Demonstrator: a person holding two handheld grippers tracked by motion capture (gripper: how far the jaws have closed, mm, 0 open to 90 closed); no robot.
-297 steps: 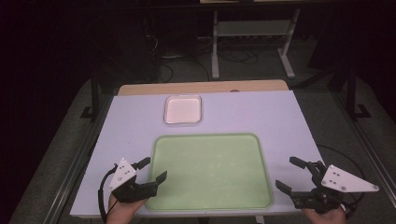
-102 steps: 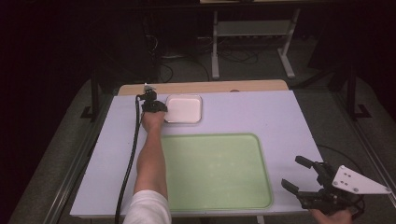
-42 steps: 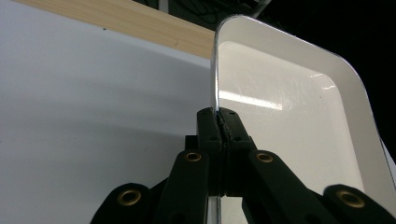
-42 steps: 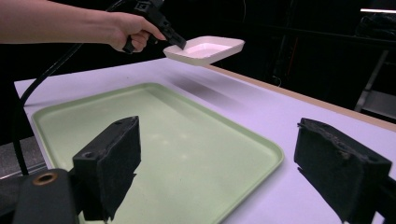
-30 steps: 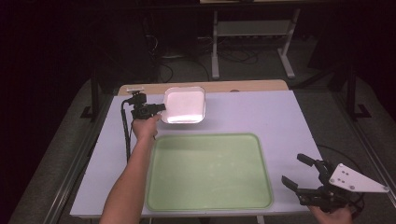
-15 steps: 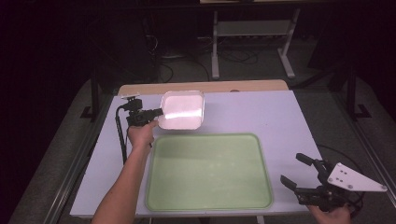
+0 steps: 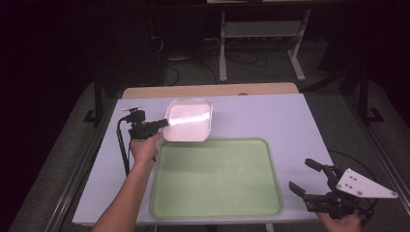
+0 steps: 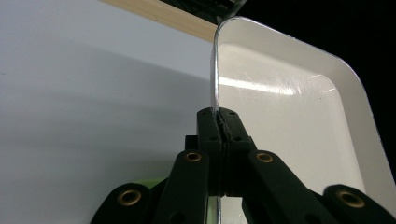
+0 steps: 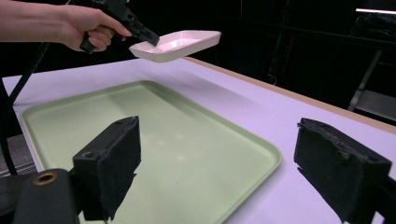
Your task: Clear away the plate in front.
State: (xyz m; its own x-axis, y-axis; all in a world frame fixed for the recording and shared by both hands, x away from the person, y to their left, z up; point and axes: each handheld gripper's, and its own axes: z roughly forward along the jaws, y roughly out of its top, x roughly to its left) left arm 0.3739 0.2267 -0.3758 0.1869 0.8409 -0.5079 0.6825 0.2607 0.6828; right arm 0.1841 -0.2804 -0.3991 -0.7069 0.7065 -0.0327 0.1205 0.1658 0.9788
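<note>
the dish (image 7: 188,120) hangs clear above the counter (image 7: 290,121) at about 11 o'clock, its near edge just past the far rim of the green tray (image 7: 217,179). open counter lies to 1 and 3 o'clock. the left tool (image 7: 162,123) is clamped tight on the dish's left rim. the right tool (image 7: 302,179) rests at 5 o'clock, jaws wide apart and empty, just off the tray's right edge. the right gripper view shows the gap under the dish (image 9: 175,44); the left gripper view shows the thin rim pinched between the pads (image 8: 210,126). the dish is white, shallow, rectangular with rounded corners, glossy and empty.
</note>
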